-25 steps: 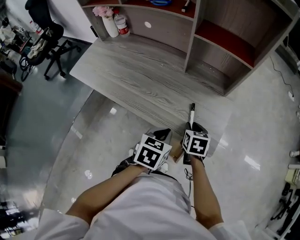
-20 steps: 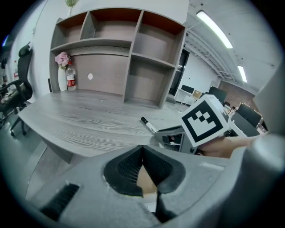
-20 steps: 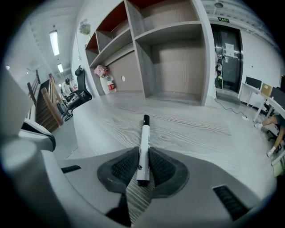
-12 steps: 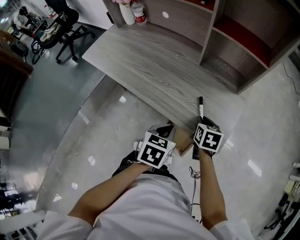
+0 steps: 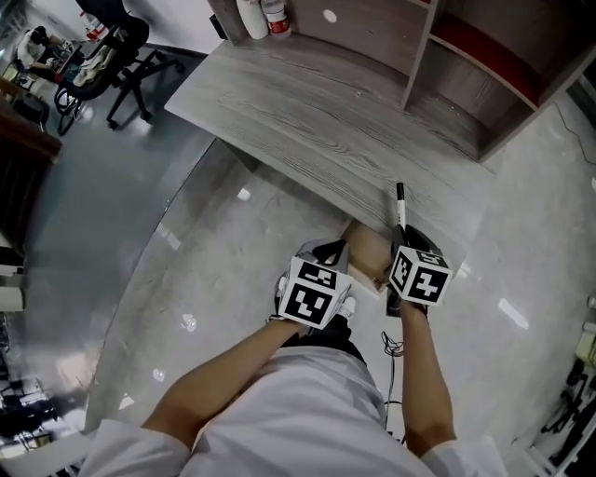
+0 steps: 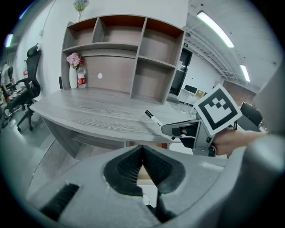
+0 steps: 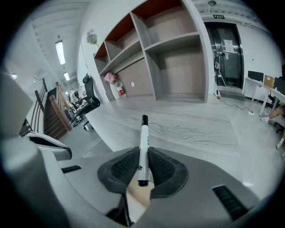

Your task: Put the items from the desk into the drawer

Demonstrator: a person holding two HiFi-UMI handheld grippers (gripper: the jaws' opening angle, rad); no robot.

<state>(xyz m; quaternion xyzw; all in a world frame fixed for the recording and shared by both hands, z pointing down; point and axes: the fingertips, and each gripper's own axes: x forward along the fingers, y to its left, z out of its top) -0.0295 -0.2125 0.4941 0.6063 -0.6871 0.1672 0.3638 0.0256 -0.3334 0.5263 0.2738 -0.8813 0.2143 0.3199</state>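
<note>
A black-capped white marker (image 5: 400, 201) sticks forward out of my right gripper (image 5: 404, 238), which is shut on it just over the near edge of the grey wooden desk (image 5: 307, 121). In the right gripper view the marker (image 7: 143, 142) stands between the pads of this gripper (image 7: 142, 156). Under the desk edge a tan wooden drawer (image 5: 370, 253) is pulled partly out. My left gripper (image 5: 328, 254) is at the drawer's left side. Its jaws (image 6: 142, 153) are shut, with tan drawer wood (image 6: 143, 176) showing between them. The right gripper (image 6: 179, 130) and marker (image 6: 153, 119) also appear in the left gripper view.
A shelf unit (image 5: 466, 56) stands along the desk's back. A white vase (image 5: 250, 15) and a bottle (image 5: 275, 13) sit at its far left corner. An office chair (image 5: 112, 51) is far left on the glossy floor. A cable (image 5: 386, 347) lies near my feet.
The drawer has come further out from under the desk with the left gripper on it. The right gripper with the marker has stayed at the desk's edge.
</note>
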